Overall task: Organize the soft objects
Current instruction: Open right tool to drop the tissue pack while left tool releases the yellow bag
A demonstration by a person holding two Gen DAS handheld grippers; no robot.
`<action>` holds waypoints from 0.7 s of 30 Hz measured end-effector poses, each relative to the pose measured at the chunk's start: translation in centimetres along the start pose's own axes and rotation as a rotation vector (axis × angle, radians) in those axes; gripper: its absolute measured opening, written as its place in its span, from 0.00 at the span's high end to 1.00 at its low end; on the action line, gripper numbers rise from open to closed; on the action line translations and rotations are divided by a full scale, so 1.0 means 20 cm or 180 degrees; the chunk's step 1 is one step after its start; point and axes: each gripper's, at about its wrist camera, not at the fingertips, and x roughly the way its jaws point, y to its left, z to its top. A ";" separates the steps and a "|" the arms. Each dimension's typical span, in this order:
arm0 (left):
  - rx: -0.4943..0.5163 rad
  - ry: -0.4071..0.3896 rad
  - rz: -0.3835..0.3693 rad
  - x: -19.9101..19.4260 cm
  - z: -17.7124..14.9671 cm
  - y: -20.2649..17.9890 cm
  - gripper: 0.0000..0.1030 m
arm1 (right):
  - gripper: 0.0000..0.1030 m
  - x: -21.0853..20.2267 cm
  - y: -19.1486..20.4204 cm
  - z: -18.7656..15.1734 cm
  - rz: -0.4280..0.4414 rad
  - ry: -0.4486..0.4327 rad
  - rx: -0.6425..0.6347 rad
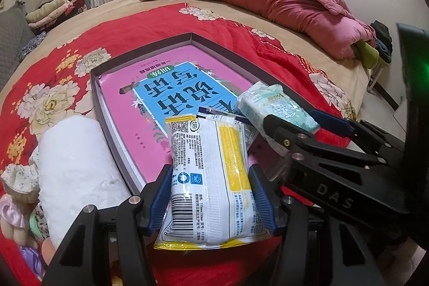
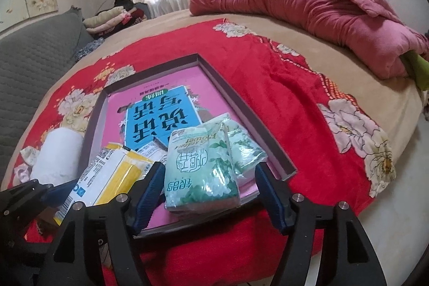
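While crinkly white-yellow pack [image 1: 211,178] fills left gripper [image 1: 211,203]

Left tool [image 1: 211,201] clamped, right tool [image 2: 211,195] open

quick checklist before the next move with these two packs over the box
1. Left gripper holds the yellow and white pack, pads against both sides: ok.
2. Right gripper jaws clear of the green tissue pack, gaps both sides: ok.
3. Green tissue pack rests inside the shallow box, on the pink book: ok.
4. Yellow and white pack fully over the box: not ok, its near end hangs past the rim.
5. Space left in the box beyond the packs: ok.
6. White roll still outside the box: not ok.
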 end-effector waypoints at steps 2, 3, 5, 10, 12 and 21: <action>-0.0016 0.0013 -0.0019 0.01 0.01 0.00 0.45 | 0.31 -0.01 -0.01 0.00 -0.0013 -0.0015 0.0034; -0.0019 0.0020 -0.0027 0.01 0.01 -0.01 0.45 | 0.31 -0.02 -0.02 0.00 -0.0014 -0.0017 0.0051; -0.0017 0.0036 -0.0021 0.02 0.02 -0.01 0.45 | 0.31 -0.05 -0.04 0.00 -0.0050 -0.0017 0.0077; -0.0020 0.0048 -0.0018 0.03 0.02 -0.02 0.44 | 0.31 -0.04 -0.07 -0.01 -0.0180 0.0012 0.0068; -0.0021 0.0062 -0.0004 0.04 0.03 -0.02 0.44 | 0.31 -0.02 -0.10 -0.01 -0.0223 0.0020 0.0080; -0.0051 0.0094 -0.0028 0.07 0.04 -0.01 0.44 | 0.27 0.04 -0.13 -0.03 -0.0348 0.0050 0.0051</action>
